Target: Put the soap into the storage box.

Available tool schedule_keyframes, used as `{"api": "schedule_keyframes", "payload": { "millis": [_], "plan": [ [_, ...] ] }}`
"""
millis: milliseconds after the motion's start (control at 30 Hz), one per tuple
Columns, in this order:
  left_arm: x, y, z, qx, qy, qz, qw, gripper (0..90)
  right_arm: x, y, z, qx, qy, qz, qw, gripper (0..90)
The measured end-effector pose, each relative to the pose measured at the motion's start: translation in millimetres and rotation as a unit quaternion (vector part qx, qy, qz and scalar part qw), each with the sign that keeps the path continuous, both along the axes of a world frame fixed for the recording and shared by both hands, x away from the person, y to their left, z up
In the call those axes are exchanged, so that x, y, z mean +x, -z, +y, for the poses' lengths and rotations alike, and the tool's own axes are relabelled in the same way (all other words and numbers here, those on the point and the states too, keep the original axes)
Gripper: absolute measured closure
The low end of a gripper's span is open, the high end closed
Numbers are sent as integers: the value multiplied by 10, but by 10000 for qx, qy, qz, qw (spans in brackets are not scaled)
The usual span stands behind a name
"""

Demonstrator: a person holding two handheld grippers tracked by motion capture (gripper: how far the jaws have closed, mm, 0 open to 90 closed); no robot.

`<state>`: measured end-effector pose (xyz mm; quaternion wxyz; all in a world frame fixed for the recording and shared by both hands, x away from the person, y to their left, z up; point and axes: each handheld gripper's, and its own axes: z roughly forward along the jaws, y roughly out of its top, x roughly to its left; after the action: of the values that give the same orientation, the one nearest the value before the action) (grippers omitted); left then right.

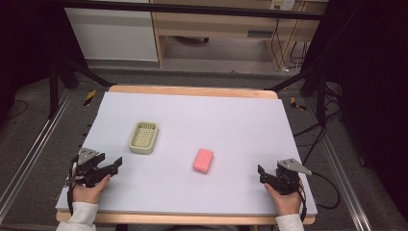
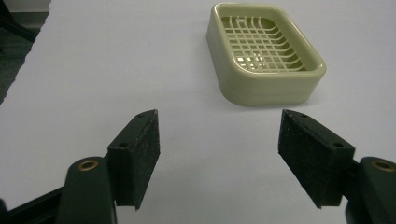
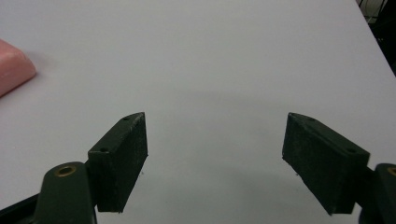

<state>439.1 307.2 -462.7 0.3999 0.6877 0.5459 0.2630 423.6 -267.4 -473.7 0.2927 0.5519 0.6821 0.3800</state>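
A pale green soap dish [image 1: 144,137] with a grid floor sits on the white table top [image 1: 231,120], left of centre. A pink bar of soap [image 1: 203,160] lies to its right, nearer the front. My left gripper [image 1: 115,164] rests at the front left, held in a hand, jaws open and empty. In the left gripper view the soap dish [image 2: 264,53] stands ahead and right of my left gripper [image 2: 219,140]. My right gripper [image 1: 261,172] is at the front right, open with nothing between its jaws. In the right gripper view the soap [image 3: 14,65] peeks in at the left edge, far from my right gripper [image 3: 215,140].
The table's wooden rim [image 1: 192,90] shows along the far side. Dark stands and cables [image 1: 317,91] flank the table, and metal floor rails [image 1: 29,154] run beside it. A wooden cabinet [image 1: 216,29] stands beyond.
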Motion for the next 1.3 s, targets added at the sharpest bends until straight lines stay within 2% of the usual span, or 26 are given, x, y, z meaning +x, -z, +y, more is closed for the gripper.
{"api": "schedule_keyframes", "payload": {
  "millis": [100,233,567,800,1067,1300],
  "plan": [
    [-11,-10,-29,-31,47,-23,10000,301,4,15,36,-107,-59,80,9999,221],
    [-16,-15,-69,14,105,16,9999,304,-19,14,65,-127,-138,82,9998,222],
    [-35,-30,-175,-11,231,48,9997,300,-57,25,66,-126,-224,77,9996,230],
    [-43,-55,-237,2,340,-5,9994,293,-72,23,67,-46,-268,79,9996,231],
    [-53,-80,-335,-3,485,-9,9988,282,-68,23,71,-82,-292,87,9995,237],
    [-53,-84,-438,70,607,-2,9981,276,-73,15,81,-17,-326,78,9994,244]
  ]
}}
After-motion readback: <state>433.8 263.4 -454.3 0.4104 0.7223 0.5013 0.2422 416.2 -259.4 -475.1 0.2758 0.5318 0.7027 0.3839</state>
